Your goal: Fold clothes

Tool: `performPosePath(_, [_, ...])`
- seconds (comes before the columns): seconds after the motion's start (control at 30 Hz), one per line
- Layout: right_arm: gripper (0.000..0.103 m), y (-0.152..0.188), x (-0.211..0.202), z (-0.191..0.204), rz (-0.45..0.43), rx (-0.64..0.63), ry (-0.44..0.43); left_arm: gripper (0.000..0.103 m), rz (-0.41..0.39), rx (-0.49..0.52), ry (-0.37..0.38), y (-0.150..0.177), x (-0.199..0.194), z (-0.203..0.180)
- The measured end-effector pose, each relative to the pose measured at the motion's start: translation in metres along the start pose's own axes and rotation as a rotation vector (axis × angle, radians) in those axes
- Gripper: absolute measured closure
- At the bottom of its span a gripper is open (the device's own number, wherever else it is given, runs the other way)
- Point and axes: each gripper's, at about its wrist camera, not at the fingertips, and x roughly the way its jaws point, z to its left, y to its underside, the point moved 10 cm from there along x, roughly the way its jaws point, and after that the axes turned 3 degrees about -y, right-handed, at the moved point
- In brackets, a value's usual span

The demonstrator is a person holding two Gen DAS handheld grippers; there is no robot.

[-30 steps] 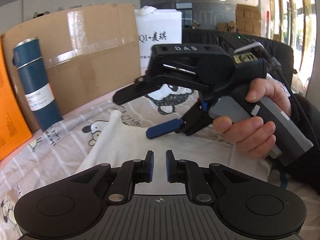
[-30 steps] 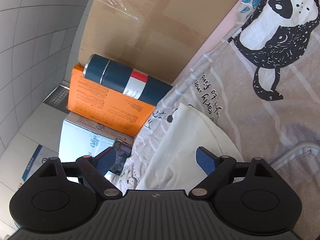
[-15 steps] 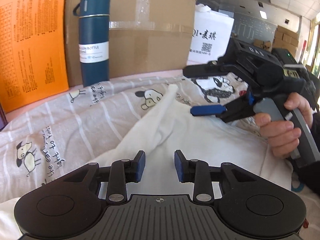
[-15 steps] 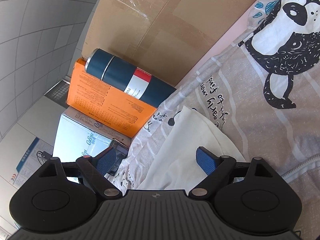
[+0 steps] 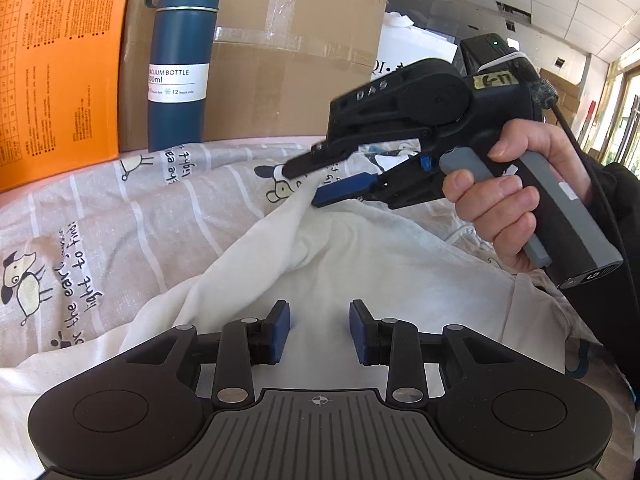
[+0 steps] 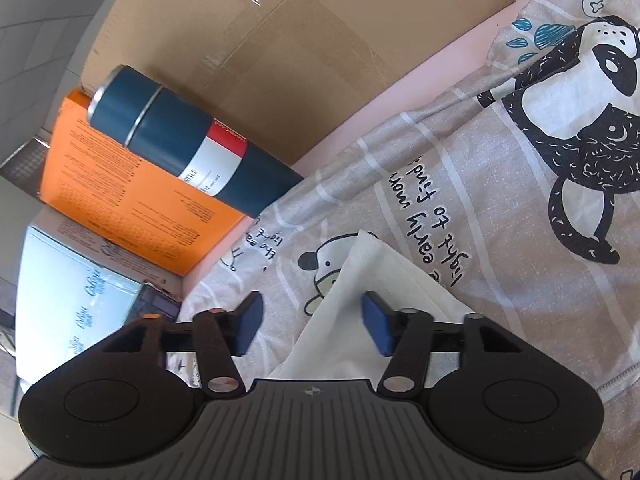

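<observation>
A white garment [image 5: 360, 264] lies rumpled on a grey-pink cartoon-dog bedsheet [image 5: 120, 220]. My left gripper [image 5: 319, 330] hovers open just over the garment's middle, nothing between its blue pads. A person's hand [image 5: 508, 196] holds my right gripper [image 5: 304, 186], open, its jaws standing on either side of the garment's raised far corner. In the right wrist view the right gripper [image 6: 312, 328] is open, and the pointed corner of the garment [image 6: 372, 280] lies between its fingers, close to the right pad [image 6: 376, 328].
A dark blue vacuum bottle [image 5: 178, 60] stands against a taped cardboard box [image 5: 288, 80] at the back. An orange box [image 5: 60, 72] stands to its left. White boxes sit behind. A white cable [image 6: 616, 380] lies on the sheet at the right.
My left gripper has opened wider and swung left, lower over the garment. My right gripper has narrowed its gap and closed in around the garment's corner.
</observation>
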Motion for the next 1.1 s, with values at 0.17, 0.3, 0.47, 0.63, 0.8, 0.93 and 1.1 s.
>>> performPosePath(0.17, [0.100, 0.003, 0.000, -0.014, -0.038, -0.026, 0.059, 0.063, -0.032, -0.026, 0.047, -0.004, -0.005, -0.001])
performPosePath(0.3, [0.100, 0.003, -0.038, 0.002, -0.157, -0.068, -0.082, 0.058, -0.181, -0.062, 0.186, -0.025, -0.045, -0.015])
performPosePath(0.47, [0.100, 0.021, -0.098, 0.007, -0.304, -0.156, -0.152, 0.043, -0.270, -0.033, 0.066, -0.037, -0.076, 0.002])
performPosePath(0.63, [0.088, 0.030, -0.101, -0.011, -0.242, -0.105, -0.124, 0.040, -0.172, -0.067, -0.119, -0.020, -0.064, 0.031])
performPosePath(0.8, [0.042, 0.012, -0.069, 0.003, -0.191, -0.069, -0.114, 0.040, -0.133, -0.033, -0.153, -0.006, -0.065, 0.033])
performPosePath(0.93, [0.046, -0.001, -0.025, 0.005, -0.092, -0.007, -0.027, 0.040, -0.101, -0.011, -0.176, 0.006, -0.063, 0.034])
performPosePath(1.1, [0.088, -0.002, 0.006, -0.002, -0.054, -0.008, 0.078, 0.040, -0.081, 0.007, -0.173, 0.011, -0.058, 0.031])
